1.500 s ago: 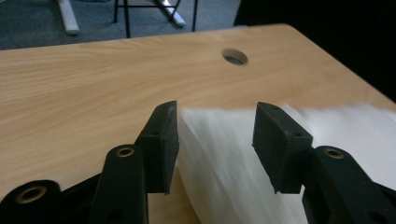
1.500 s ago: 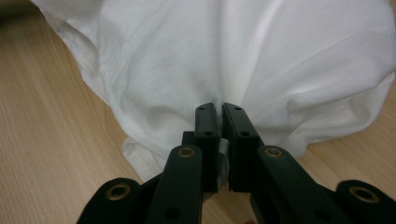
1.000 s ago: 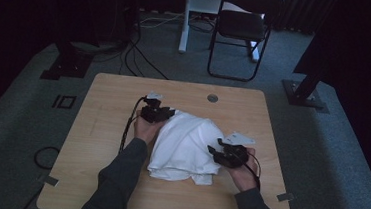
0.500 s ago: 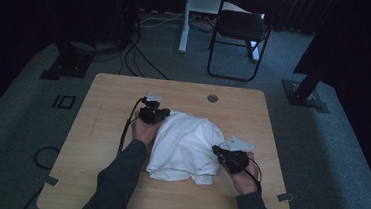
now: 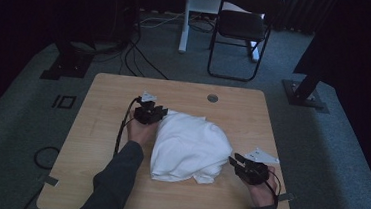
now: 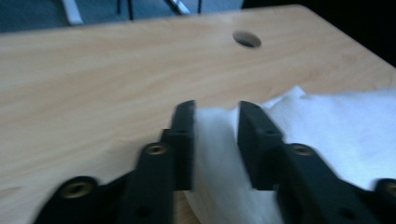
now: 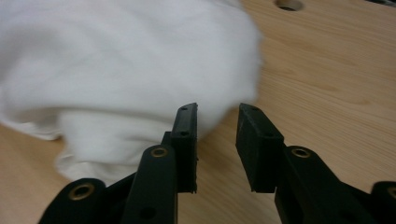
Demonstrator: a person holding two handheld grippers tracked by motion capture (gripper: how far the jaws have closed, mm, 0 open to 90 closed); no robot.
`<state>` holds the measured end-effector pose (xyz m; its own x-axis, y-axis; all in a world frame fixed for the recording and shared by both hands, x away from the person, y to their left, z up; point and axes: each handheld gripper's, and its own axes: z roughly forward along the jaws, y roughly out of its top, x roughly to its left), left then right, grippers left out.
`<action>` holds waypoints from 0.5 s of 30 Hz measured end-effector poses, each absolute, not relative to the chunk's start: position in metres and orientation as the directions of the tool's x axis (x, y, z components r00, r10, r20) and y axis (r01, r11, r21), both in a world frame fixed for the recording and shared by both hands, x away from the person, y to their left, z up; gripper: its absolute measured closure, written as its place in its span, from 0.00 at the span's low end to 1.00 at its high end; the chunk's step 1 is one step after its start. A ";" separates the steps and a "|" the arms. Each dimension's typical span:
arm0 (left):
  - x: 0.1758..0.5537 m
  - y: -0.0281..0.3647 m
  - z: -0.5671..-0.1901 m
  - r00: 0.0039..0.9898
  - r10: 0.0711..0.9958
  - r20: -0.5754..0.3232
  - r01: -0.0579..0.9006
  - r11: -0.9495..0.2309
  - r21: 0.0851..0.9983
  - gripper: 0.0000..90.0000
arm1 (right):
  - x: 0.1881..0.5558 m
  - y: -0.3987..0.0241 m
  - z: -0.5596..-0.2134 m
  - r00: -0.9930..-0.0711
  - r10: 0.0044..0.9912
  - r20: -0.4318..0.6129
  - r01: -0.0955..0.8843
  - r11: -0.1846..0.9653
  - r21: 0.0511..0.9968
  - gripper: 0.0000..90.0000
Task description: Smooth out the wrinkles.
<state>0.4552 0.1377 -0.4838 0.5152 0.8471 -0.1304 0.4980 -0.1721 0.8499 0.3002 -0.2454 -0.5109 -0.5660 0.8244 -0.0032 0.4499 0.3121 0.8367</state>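
Observation:
A crumpled white cloth (image 5: 190, 145) lies in the middle of the wooden table (image 5: 101, 133). My left gripper (image 5: 158, 114) sits at the cloth's far left corner. In the left gripper view its jaws (image 6: 217, 112) stand apart with a fold of the cloth (image 6: 336, 121) lying between them; they have just been opening. My right gripper (image 5: 235, 161) is at the cloth's near right edge. In the right gripper view its jaws (image 7: 217, 114) have just been opening too, with bare table between them and the cloth (image 7: 116, 60) just beyond the left jaw.
A round cable hole (image 5: 212, 97) sits near the table's far edge. Behind the table stand a black folding chair (image 5: 240, 26) and a white post, with cables on the floor at the left. Stand bases (image 5: 304, 96) flank the table.
My right gripper has drawn back toward the near right, off the cloth, and its jaws now stand apart. The left gripper has barely shifted and has let go of the cloth's corner.

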 end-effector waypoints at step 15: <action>0.382 0.073 -0.474 0.714 0.700 -0.007 0.392 -0.392 0.833 0.67 | 0.307 -0.220 -0.529 -0.645 0.761 0.065 0.525 0.379 0.762 0.97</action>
